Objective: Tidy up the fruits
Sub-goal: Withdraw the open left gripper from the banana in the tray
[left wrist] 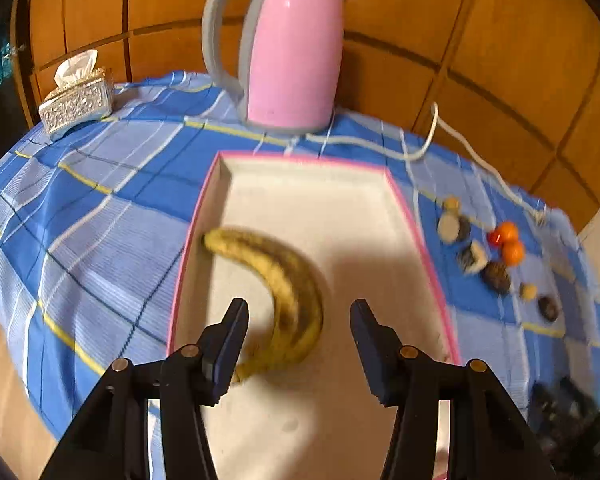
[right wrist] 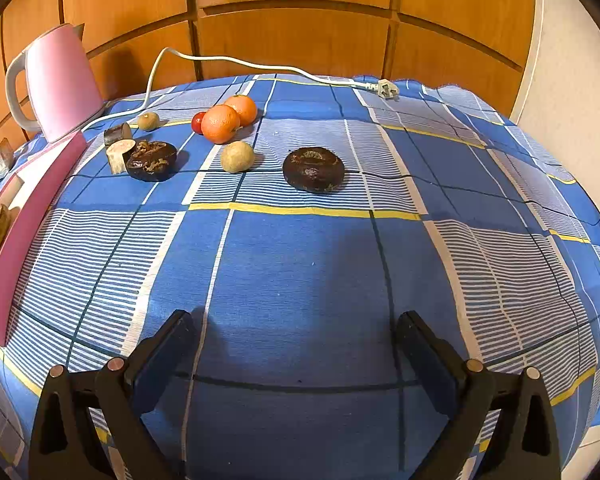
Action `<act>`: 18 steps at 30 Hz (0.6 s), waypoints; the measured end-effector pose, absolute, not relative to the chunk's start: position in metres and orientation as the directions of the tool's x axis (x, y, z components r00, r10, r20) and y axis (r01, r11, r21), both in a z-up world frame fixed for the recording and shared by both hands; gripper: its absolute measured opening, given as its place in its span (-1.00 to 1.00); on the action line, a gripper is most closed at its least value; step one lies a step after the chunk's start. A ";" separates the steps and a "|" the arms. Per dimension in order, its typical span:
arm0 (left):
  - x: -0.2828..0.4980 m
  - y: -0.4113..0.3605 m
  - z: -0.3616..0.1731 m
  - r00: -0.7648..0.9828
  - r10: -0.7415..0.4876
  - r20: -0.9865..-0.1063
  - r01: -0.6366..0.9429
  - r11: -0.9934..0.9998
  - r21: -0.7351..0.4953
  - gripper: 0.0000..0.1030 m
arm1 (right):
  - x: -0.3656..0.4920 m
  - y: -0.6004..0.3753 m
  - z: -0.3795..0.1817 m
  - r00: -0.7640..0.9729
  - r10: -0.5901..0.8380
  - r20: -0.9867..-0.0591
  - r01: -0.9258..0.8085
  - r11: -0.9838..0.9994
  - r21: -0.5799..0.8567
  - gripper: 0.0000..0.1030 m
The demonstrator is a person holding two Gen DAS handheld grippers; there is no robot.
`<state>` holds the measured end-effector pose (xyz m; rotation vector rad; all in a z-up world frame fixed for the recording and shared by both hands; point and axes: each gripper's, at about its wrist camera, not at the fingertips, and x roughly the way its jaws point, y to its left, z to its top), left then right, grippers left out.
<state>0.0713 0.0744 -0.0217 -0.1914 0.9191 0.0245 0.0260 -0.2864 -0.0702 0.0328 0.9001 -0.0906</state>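
Risk sits with the left gripper (left wrist: 299, 320), fingers spread above the speckled yellow banana (left wrist: 284, 280) in the pink-rimmed white tray (left wrist: 404, 200): dropping lower could nudge it; the right gripper (right wrist: 296, 344), also spread, holds nothing.

Pink kettle (left wrist: 292, 52) — tissue box (left wrist: 76, 106)

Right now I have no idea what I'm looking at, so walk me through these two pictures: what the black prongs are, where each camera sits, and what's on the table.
Those black prongs are the fingers of two handheld grippers; a person carries one in each hand. Each picture comes from a camera on one gripper, looking forward along its fingers.

In the left view, the left gripper is open over a banana lying in a pink-edged tray. It holds nothing.

In the right view, the right gripper is open and empty above the blue checked cloth. Farther off lie two oranges, a dark wrinkled fruit and other small fruits, plus a pink kettle.
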 end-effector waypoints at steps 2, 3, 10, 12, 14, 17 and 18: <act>0.073 0.072 -0.032 0.584 -0.062 -0.809 -0.096 0.985 -0.145 0.04 | 0.026 -0.286 -0.070 0.617 -0.066 -0.784 0.093 0.996 -0.011 1.00; 0.075 0.070 -0.036 0.577 -0.051 -0.815 -0.093 0.987 -0.128 0.04 | 0.026 -0.286 -0.070 0.617 -0.065 -0.785 0.093 0.996 -0.010 1.00; 0.099 0.064 -0.056 0.533 -0.042 -0.845 -0.032 0.997 -0.070 -0.36 | 0.027 -0.286 -0.070 0.615 -0.067 -0.786 0.093 0.996 -0.012 1.00; 0.104 0.063 -0.055 0.532 -0.047 -0.845 -0.023 0.997 -0.070 -0.37 | 0.027 -0.286 -0.070 0.614 -0.067 -0.787 0.093 0.996 -0.012 1.00; 0.110 0.064 -0.052 0.543 -0.055 -0.838 -0.023 0.997 -0.080 -0.37 | 0.027 -0.286 -0.070 0.614 -0.068 -0.787 0.093 0.996 -0.013 1.00; 0.126 0.071 -0.046 0.558 -0.057 -0.828 -0.045 0.994 -0.099 -0.37 | 0.027 -0.286 -0.070 0.613 -0.068 -0.787 0.093 0.996 -0.014 1.00; 0.131 0.072 -0.044 0.568 -0.043 -0.822 -0.056 0.994 -0.091 -0.37 | 0.027 -0.286 -0.070 0.612 -0.068 -0.788 0.093 0.996 -0.014 1.00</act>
